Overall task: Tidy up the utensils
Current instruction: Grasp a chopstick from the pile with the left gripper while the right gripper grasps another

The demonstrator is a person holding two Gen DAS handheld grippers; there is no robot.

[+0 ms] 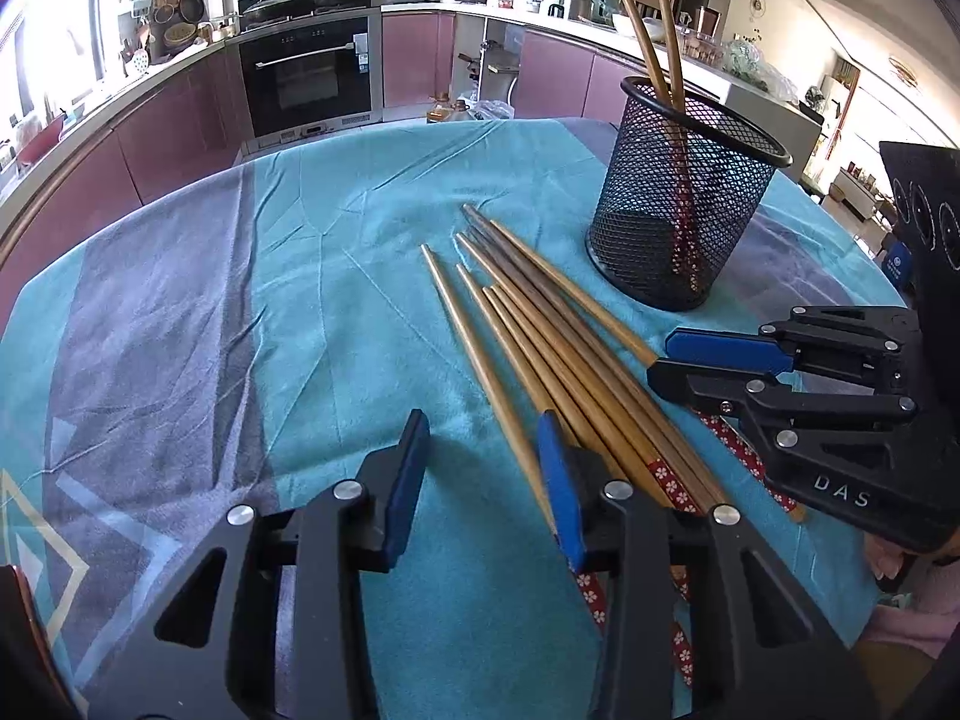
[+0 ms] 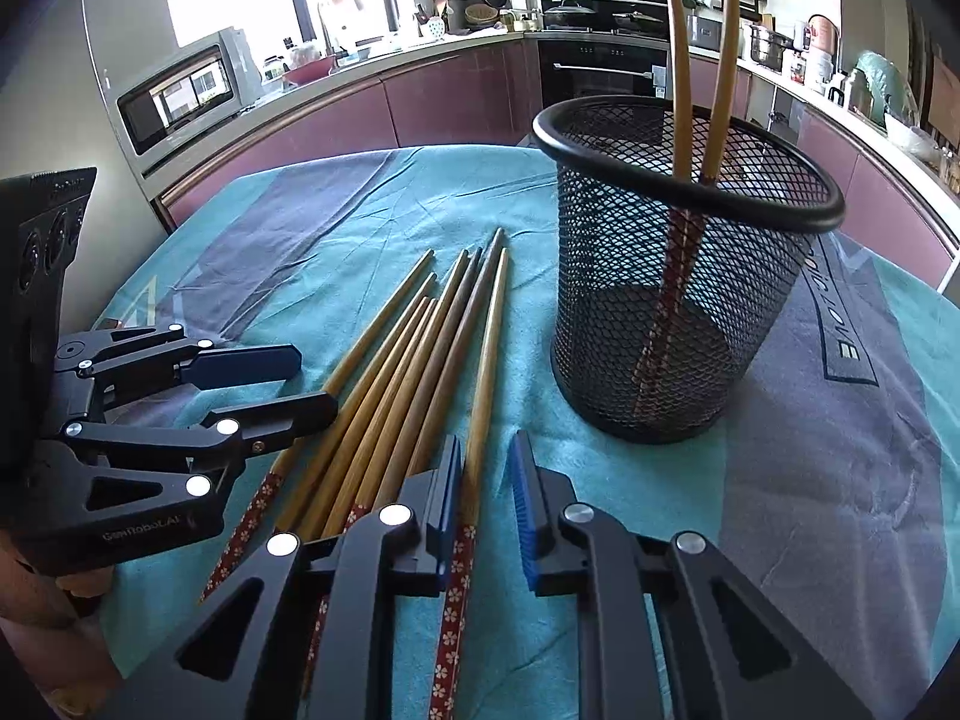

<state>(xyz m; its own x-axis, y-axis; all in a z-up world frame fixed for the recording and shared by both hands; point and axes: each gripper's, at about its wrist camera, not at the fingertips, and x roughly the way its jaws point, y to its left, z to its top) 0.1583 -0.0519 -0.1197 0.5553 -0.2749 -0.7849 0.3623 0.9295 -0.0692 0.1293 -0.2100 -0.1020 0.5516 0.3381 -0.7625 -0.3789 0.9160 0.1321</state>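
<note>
Left wrist view is showing a table draped in a teal and grey cloth [image 1: 300, 276], which is filling most of the frame, with a kitchen counter and oven running along behind it. Standing on the cloth toward the far right is a black mesh cup [image 1: 684, 204], upright, with two chopsticks [image 1: 654, 18] leaning inside it, their thin tips poking up above the rim. Just beside the cup, nearer the cameras, a bunch of loose wooden chopsticks [image 1: 540, 330] is lying flat on the cloth, thin tips pointing away and red flowered handle ends pointing back toward the tongs. The left tongs [image 1: 480, 480] are hovering low over the handle end of the bunch with their jaws standing partly apart; the right-hand blue pad [image 1: 561, 492] is sitting against the outermost chopstick of the bunch while the other pad is over bare cloth, so nothing is being squeezed. In the right wrist view the right tongs [image 2: 486, 516] are sitting at the other edge of the same bunch, jaws narrowed around the outermost chopstick [image 2: 480, 420], which is passing between the two pads near where its wood meets the red handle; a gap is showing on the far side of it, so the pads are not yet pinching it. Each pair of tongs is appearing in the other's view, on opposite sides of the bunch, near but apart.
</note>
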